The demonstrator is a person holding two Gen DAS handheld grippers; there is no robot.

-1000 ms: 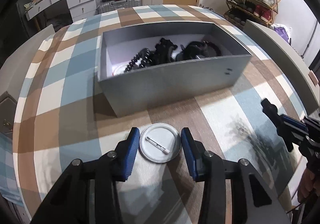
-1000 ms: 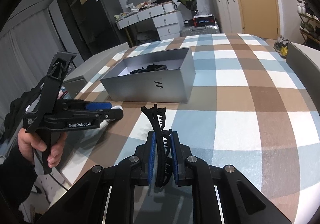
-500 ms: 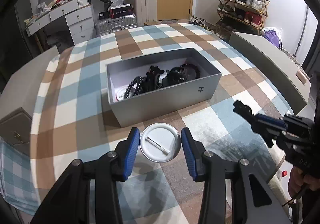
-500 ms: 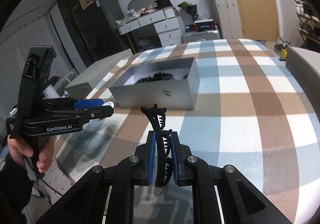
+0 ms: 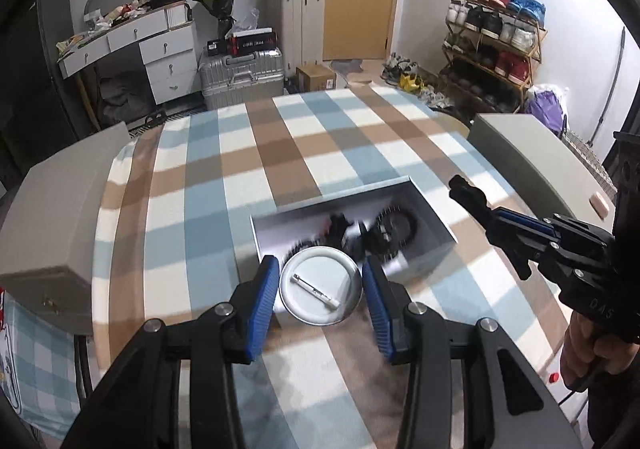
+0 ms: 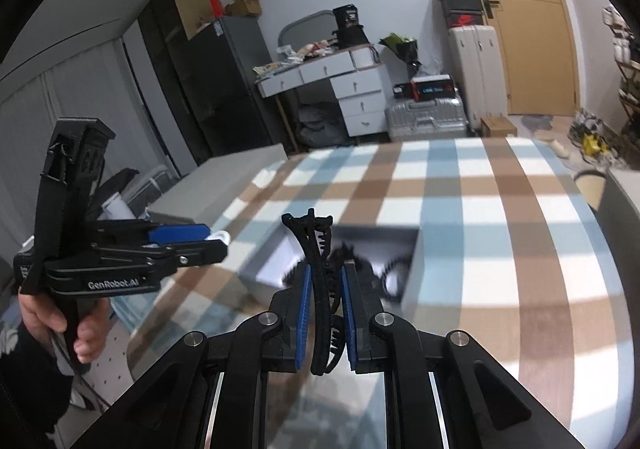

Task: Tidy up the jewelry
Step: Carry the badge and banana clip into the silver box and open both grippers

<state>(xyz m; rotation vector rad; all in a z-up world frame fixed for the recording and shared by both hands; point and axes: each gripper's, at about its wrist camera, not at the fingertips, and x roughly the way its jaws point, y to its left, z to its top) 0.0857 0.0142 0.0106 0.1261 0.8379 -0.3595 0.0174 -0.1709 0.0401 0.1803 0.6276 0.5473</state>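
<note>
My left gripper [image 5: 320,289] is shut on a round silver pin badge [image 5: 320,291], back side up, and holds it in the air above the near edge of the grey box [image 5: 436,261]. The box [image 6: 410,281] stands on the plaid table and holds dark bead bracelets and hair clips [image 5: 384,229]. My right gripper [image 6: 324,313] is shut on a black claw hair clip [image 6: 316,269] and holds it high over the table, near the box. The right gripper also shows in the left wrist view [image 5: 500,225], and the left gripper in the right wrist view [image 6: 184,241].
Plaid tablecloth [image 5: 280,153] covers the round table. Grey chairs or box lids flank it at the left [image 5: 52,225] and right [image 5: 532,169]. Behind stand a desk, suitcases [image 5: 240,77] and a shoe rack [image 5: 492,41].
Both grippers have risen well above the table with their loads. The box now looks smaller and lower in both views, and the badge has moved over the box's near edge.
</note>
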